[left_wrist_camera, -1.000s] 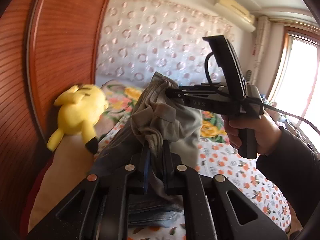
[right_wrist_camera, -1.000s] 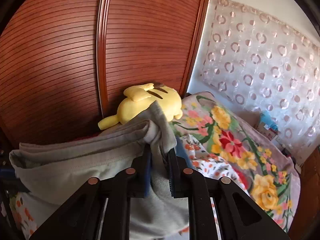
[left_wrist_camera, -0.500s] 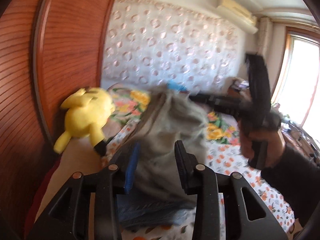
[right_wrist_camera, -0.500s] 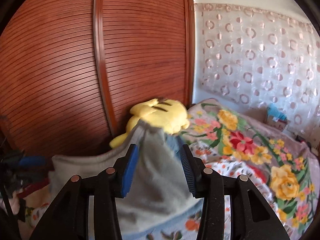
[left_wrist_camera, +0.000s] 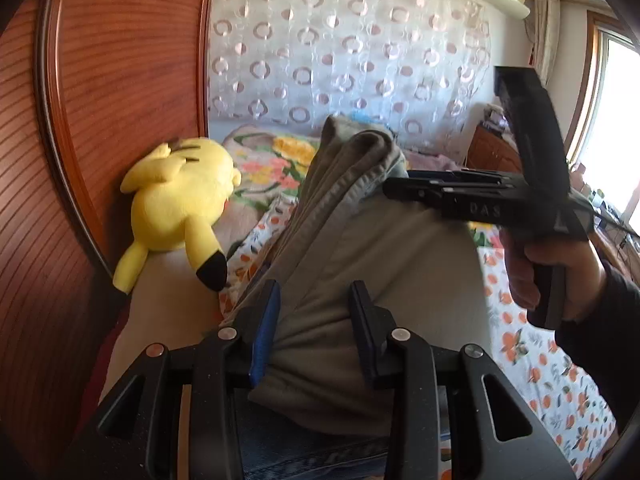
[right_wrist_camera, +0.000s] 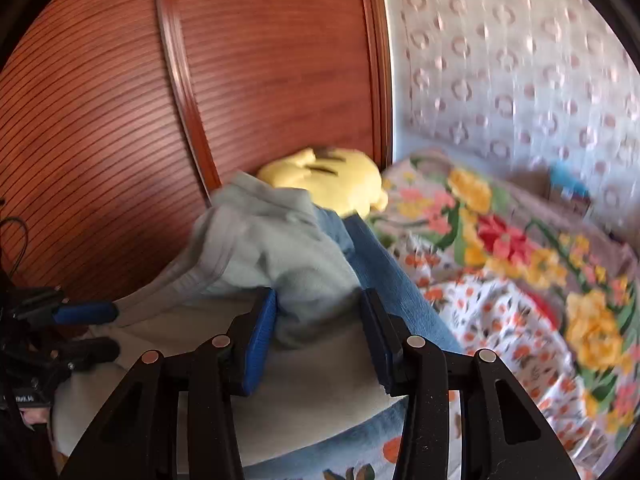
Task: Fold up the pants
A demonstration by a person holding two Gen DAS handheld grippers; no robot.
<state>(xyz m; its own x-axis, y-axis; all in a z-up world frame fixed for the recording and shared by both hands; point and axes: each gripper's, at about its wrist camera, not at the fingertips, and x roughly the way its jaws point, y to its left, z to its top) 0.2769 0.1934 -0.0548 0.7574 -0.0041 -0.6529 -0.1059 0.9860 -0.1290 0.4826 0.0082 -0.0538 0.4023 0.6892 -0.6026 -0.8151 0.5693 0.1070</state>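
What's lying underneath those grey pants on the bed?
Blue jeans show beneath the grey pants, on the flowered bedsheet. How far the jeans reach, and anything else below, is covered.

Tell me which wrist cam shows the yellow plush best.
Left wrist: the yellow plush is sharp and whole, lying against the wooden panel. The right wrist view is motion-blurred, and the grey pants hide its lower part.

- Left gripper [left_wrist_camera: 314, 320]: jaws spread wide apart, clamping nothing. Blue pad on the left finger, black one on the right.
- Right gripper [right_wrist_camera: 320, 328]: same deal, jaws wide apart, blue pads facing each other.
- Right hand [left_wrist_camera: 556, 276] has a fist around the gripper's handle, dark sleeve at the wrist, gripper held level and pointing left.
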